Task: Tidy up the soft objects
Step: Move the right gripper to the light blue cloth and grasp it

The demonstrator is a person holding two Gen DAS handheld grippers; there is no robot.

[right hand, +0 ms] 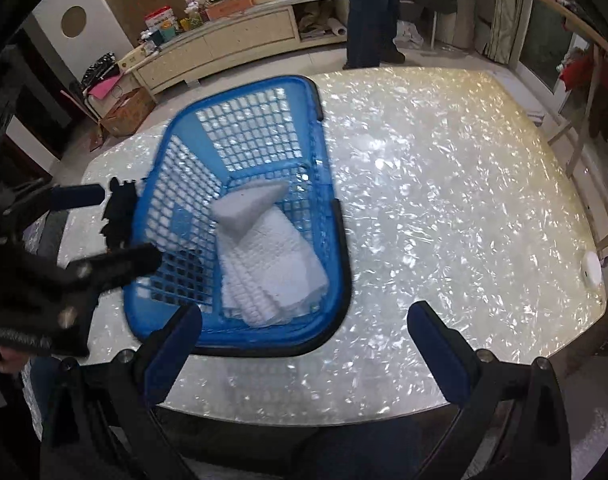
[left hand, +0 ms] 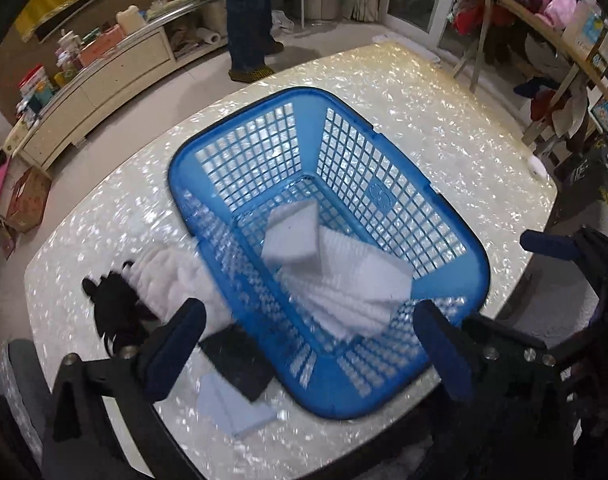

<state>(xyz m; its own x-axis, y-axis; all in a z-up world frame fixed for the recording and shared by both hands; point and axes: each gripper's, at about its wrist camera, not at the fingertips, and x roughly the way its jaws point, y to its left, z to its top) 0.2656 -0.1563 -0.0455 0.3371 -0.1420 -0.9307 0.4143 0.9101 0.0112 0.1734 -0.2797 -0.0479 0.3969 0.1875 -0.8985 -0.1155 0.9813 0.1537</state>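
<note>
A blue lattice basket (left hand: 448, 276) (right hand: 336, 240) stands on the shiny table. Inside lie a folded white textured cloth (left hand: 352, 292) (right hand: 275, 264) and a white sponge block (left hand: 291, 236) (right hand: 247, 204) on top of it. Left of the basket on the table lie a white fluffy cloth (left hand: 171, 276), a black item (left hand: 111, 308) (right hand: 119, 212), a dark flat pad (left hand: 235, 360) and a pale blue sponge (left hand: 231, 404). My left gripper (left hand: 312, 348) is open and empty above the basket's near rim. My right gripper (right hand: 304, 344) is open and empty near the table's front edge.
The pearly table (right hand: 444, 184) stretches right of the basket, with a small white object (right hand: 592, 268) at its right edge. A person (left hand: 247, 20) stands beyond the table. A low cabinet (left hand: 103, 80) with clutter lines the far wall.
</note>
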